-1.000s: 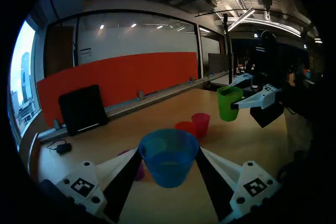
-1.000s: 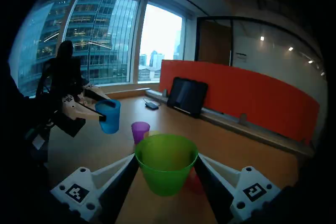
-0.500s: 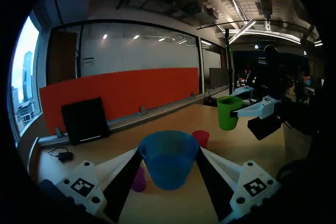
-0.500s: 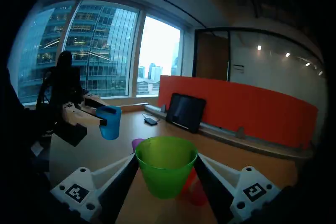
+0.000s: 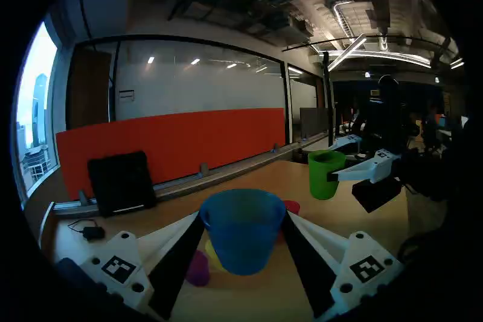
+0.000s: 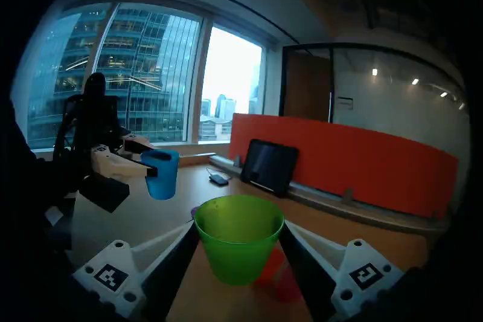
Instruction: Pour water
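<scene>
In the left gripper view my left gripper (image 5: 243,234) is shut on an upright blue cup (image 5: 243,228), held above the wooden table (image 5: 356,210). To its right my right gripper (image 5: 329,176) holds a green cup (image 5: 325,174) upright in the air. In the right gripper view the right gripper (image 6: 239,243) is shut on that green cup (image 6: 239,237), and the left gripper (image 6: 151,172) with the blue cup (image 6: 162,174) shows at the left, about level with it. Below lie a purple cup (image 5: 197,267), a yellow one (image 5: 212,254) and red cups (image 6: 275,270). Any water inside is not visible.
A black tablet (image 5: 121,182) leans against the orange partition (image 5: 181,138) at the table's far edge, with a small charger (image 5: 92,232) and cable beside it. Large windows (image 6: 139,80) stand behind the left gripper. A person's dark sleeve (image 5: 431,171) holds the right gripper.
Both grippers have risen with their cups, so the table and the cups on it sit lower in both views. The green cup has sunk slightly relative to the blue one.
</scene>
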`<action>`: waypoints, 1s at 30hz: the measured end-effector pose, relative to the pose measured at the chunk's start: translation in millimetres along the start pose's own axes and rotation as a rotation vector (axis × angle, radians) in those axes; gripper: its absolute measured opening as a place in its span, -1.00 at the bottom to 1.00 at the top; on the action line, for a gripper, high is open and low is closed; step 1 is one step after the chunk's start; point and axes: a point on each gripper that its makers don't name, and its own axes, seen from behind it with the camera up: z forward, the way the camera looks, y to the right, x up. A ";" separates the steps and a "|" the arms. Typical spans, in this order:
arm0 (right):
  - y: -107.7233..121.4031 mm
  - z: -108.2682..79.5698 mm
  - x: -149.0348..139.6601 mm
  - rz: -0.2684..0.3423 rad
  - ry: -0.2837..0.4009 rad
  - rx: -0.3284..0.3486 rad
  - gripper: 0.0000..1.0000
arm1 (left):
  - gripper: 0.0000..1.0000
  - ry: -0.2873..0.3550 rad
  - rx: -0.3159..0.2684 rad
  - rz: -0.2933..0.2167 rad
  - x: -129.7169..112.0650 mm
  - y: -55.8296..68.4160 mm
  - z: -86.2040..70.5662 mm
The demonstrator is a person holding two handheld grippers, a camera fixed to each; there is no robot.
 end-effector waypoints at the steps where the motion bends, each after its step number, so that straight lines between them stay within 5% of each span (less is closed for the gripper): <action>1: -0.4 0.7 0.8 0.001 0.002 0.003 0.84 | 0.75 0.003 0.000 0.002 1.7 -0.2 0.2; 14: -15.7 10.7 6.5 0.002 0.015 0.059 0.82 | 0.75 0.039 0.002 0.052 25.7 1.6 2.8; 30: -39.4 30.4 12.0 0.008 0.036 0.130 0.82 | 0.75 0.060 0.028 0.203 56.3 1.5 8.0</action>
